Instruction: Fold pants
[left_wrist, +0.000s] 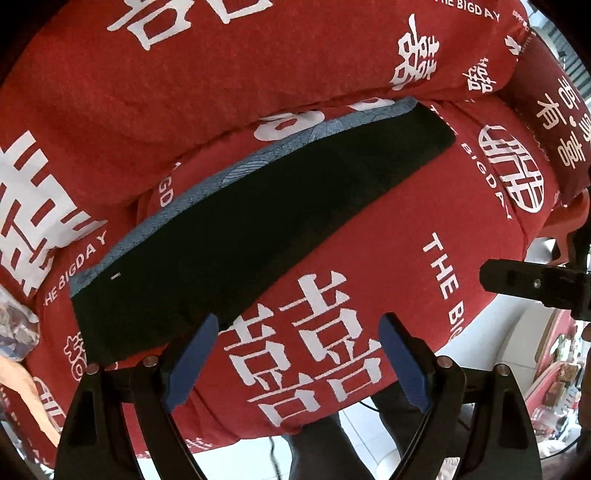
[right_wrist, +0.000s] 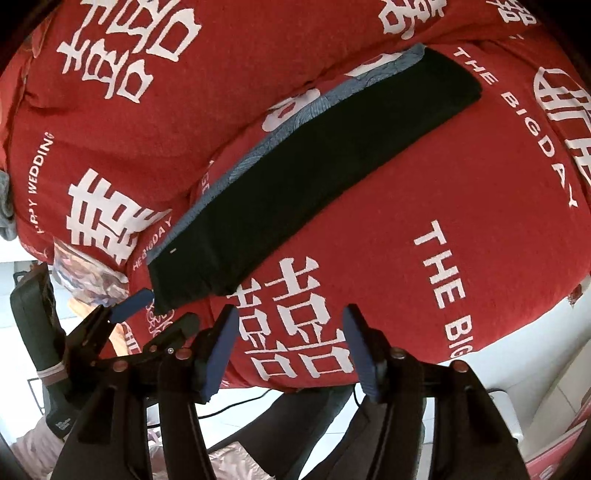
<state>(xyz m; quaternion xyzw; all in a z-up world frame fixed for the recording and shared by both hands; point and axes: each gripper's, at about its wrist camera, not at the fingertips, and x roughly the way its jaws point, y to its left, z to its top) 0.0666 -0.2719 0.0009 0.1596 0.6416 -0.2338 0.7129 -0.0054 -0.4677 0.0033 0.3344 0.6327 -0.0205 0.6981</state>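
The black pants (left_wrist: 258, 221) lie folded into a long narrow strip on the red bed cover (left_wrist: 369, 229), with a grey-blue patterned cloth (left_wrist: 207, 184) along their far edge. They also show in the right wrist view (right_wrist: 303, 177). My left gripper (left_wrist: 299, 354) is open and empty, just short of the strip's near end; it also shows at the left of the right wrist view (right_wrist: 155, 310). My right gripper (right_wrist: 291, 350) is open and empty, over the bed's front edge, apart from the pants. One of its fingers (left_wrist: 532, 284) shows at the right of the left wrist view.
The red cover (right_wrist: 406, 221) carries white characters and "THE BIGDAY" lettering. A red pillow (left_wrist: 221, 74) lies behind the pants. A crumpled patterned cloth (right_wrist: 85, 273) sits at the bed's left edge. White floor tiles (right_wrist: 554, 387) and cables lie below the bed edge.
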